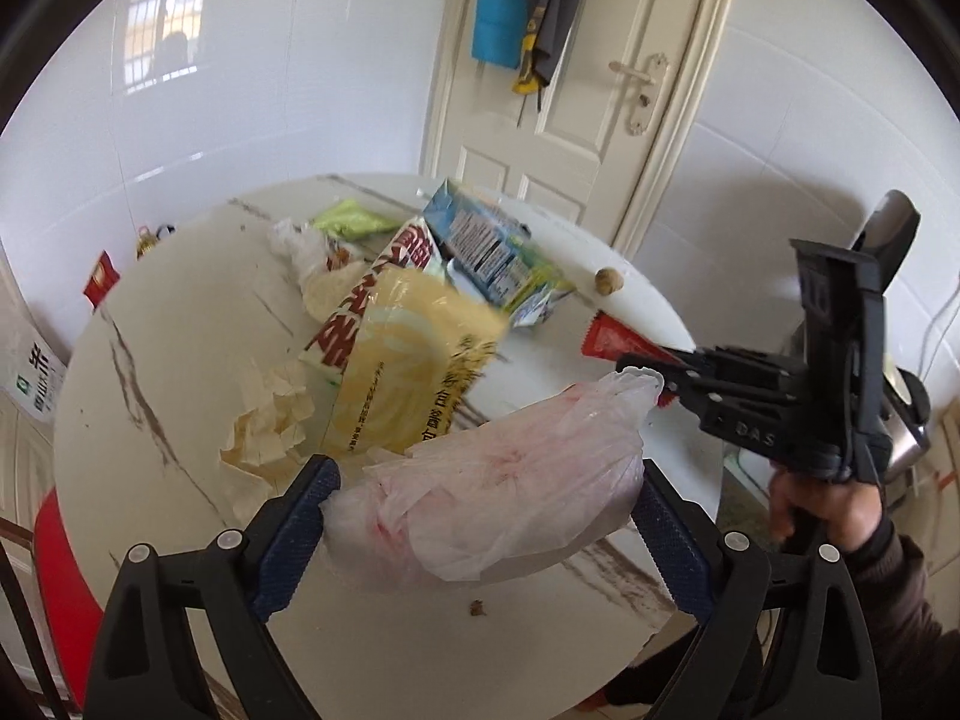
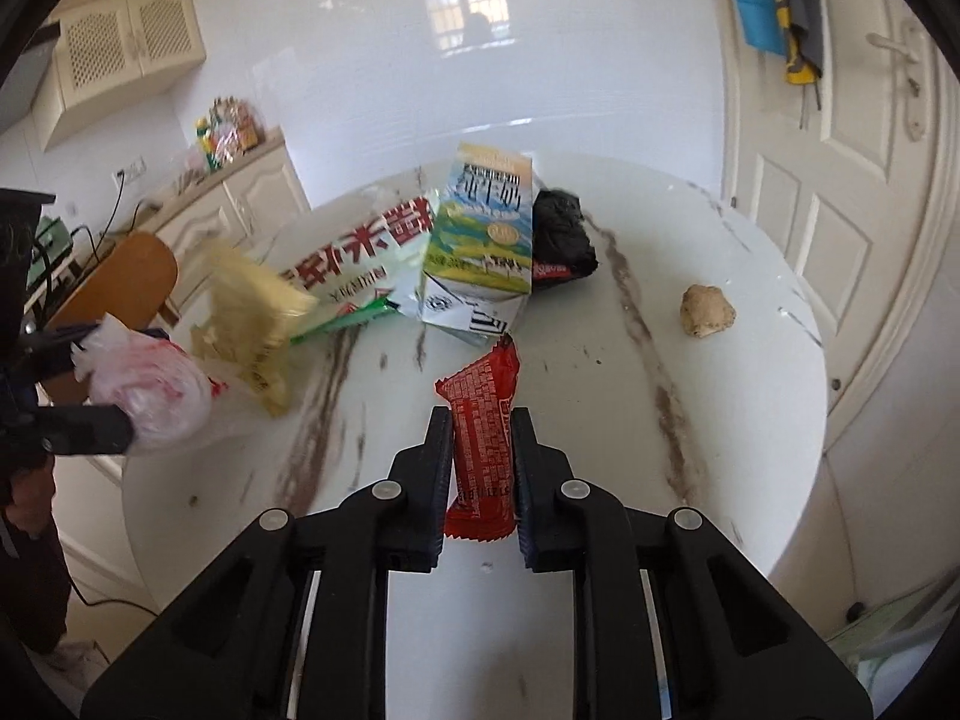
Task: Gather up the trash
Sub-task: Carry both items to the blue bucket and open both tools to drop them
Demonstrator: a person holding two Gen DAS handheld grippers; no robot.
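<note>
- Left gripper (image 1: 486, 516): clamped across a limp plastic bag (image 1: 504, 492), held above the table (image 1: 156, 396); light, slippery, best pinched at bunched film.
- Right gripper (image 2: 480, 468): clenched mid-length on a red wrapper (image 2: 480, 438); thin, crinkly.
- Milk carton (image 2: 480, 240), at 12 o'clock beyond the wrapper: stiffer, grip flat sides.

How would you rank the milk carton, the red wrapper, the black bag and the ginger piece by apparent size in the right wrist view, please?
1. Milk carton
2. Red wrapper, though it is held in the right gripper's jaws close to the camera, which inflates it
3. Black bag, partly hidden behind the carton, so its rank against the wrapper is unsure
4. Ginger piece
</note>
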